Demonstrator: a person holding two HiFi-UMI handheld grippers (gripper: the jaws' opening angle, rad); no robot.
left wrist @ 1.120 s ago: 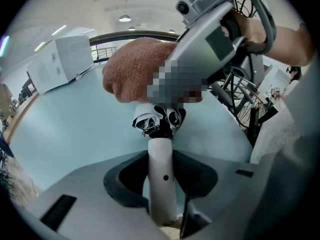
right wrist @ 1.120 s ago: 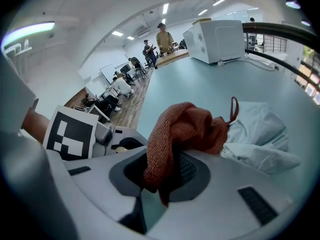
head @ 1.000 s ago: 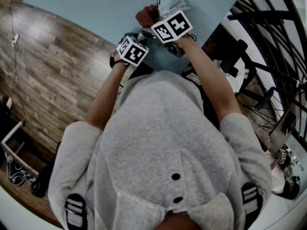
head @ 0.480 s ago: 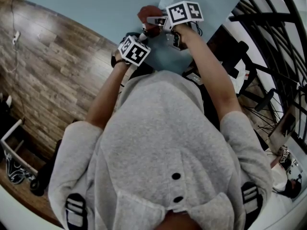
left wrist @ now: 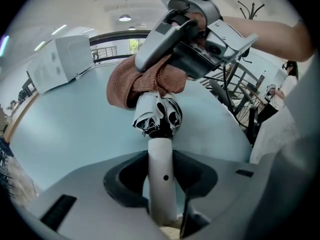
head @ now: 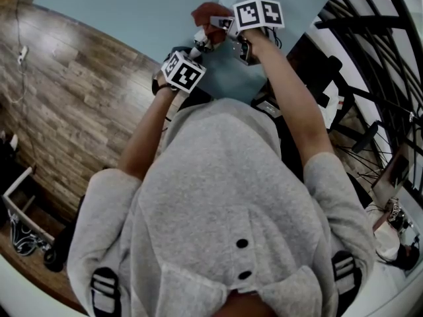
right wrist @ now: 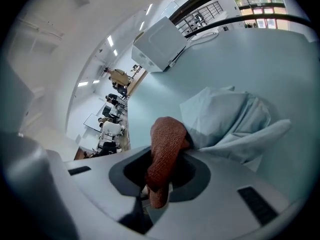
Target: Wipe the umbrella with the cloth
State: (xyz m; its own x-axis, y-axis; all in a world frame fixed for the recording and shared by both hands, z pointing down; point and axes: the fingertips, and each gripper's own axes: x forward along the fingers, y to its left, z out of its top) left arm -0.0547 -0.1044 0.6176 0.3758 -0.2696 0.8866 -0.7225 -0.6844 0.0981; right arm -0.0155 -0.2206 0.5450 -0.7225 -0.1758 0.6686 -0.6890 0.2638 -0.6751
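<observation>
A folded umbrella, black and white with a white handle, stands out from my left gripper, which is shut on the handle. A brown cloth is draped over the umbrella's far part. My right gripper is shut on the cloth from above. In the right gripper view the brown cloth hangs between that gripper's jaws. In the head view the left gripper is just below the right gripper, with the cloth over the pale blue table.
A crumpled pale blue fabric lies on the table beyond the cloth, and a white box stands at the far edge. Wood floor is at the left. Black metal racks stand at the right.
My right gripper has slid away from the left one along the umbrella, up and to the right in the head view, taking the brown cloth with it. The left gripper has hardly moved.
</observation>
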